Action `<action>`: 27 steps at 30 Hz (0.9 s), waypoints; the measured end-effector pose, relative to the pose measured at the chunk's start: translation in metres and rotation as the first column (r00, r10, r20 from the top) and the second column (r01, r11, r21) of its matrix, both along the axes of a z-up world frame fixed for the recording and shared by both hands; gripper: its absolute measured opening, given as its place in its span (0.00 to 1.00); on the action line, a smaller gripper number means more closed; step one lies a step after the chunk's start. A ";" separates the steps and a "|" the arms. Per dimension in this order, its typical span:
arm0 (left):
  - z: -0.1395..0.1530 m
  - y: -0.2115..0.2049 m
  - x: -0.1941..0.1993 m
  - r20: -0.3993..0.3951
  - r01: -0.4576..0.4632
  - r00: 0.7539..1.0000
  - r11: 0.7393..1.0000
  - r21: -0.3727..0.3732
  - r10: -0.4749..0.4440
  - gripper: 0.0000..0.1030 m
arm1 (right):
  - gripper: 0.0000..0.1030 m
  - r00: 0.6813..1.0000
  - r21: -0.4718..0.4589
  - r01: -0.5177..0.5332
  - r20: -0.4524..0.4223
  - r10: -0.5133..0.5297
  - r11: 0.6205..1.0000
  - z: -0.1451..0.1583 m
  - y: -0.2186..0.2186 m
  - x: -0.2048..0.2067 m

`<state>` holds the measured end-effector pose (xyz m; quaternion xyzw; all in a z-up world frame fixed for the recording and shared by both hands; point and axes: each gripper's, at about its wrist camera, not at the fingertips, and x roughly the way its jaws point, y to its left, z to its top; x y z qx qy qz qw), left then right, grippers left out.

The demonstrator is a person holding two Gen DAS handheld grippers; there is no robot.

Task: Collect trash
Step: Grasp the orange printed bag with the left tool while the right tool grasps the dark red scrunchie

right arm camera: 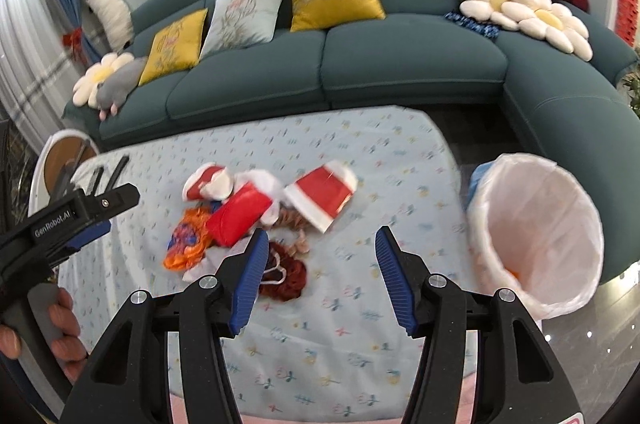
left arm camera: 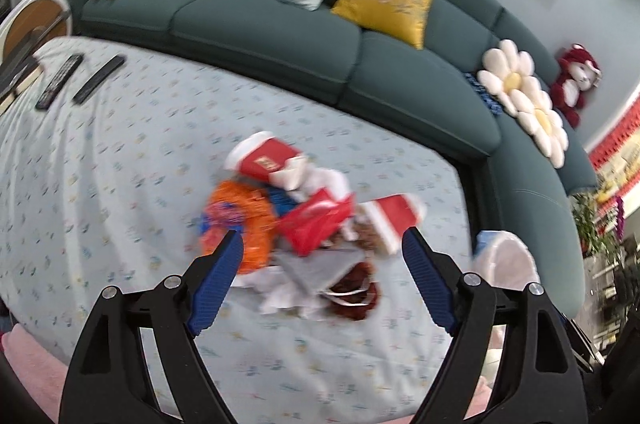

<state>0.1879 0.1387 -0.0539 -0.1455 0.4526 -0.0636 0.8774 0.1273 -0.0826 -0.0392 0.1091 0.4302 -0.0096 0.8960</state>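
teal sectional sofa wraps the back of this living room, its cushions lined up behind a low table under a pale flowered cloth. reading left to right from my remote seat: two dark remotes lie side by side at the table's far left corner, well apart from the mess and, i judge, no part of the job. mid-table sits the trash, a loose heap: an orange crumpled wrapper on the left, a red pouch and white tissue in the middle, a red paper cup tipped on its side to the right, another red cup behind, dark reddish scraps nearest me. my left gripper hangs over the heap with its jaws spread wide and nothing in them; they frame the pile, which i read as lining up for a grab. my right gripper hovers just right of the heap, also released and empty, its jaws set narrower. far right, a bin lined with a white bag stands just off the table's end, tilted toward me in the wide lens, mouth open, something orange already at the bottom. that placement keeps the carry short. motion blur softens the heap, so finer detail i cannot tell.
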 end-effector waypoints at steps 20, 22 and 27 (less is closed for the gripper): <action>-0.126 0.085 0.046 -0.303 -0.166 0.944 0.983 -0.080 0.134 0.70 | 0.52 0.976 -0.013 -0.008 -0.218 0.005 1.000 -0.108 0.043 0.045; -0.132 0.082 0.050 -0.319 -0.158 0.940 0.983 -0.095 0.121 0.67 | 0.50 0.972 -0.006 -0.001 -0.237 0.000 1.000 -0.118 0.042 0.049; -0.143 0.072 0.058 -0.343 -0.139 0.935 0.984 -0.109 0.094 0.56 | 0.38 0.963 0.006 -0.005 -0.268 0.006 1.000 -0.135 0.045 0.058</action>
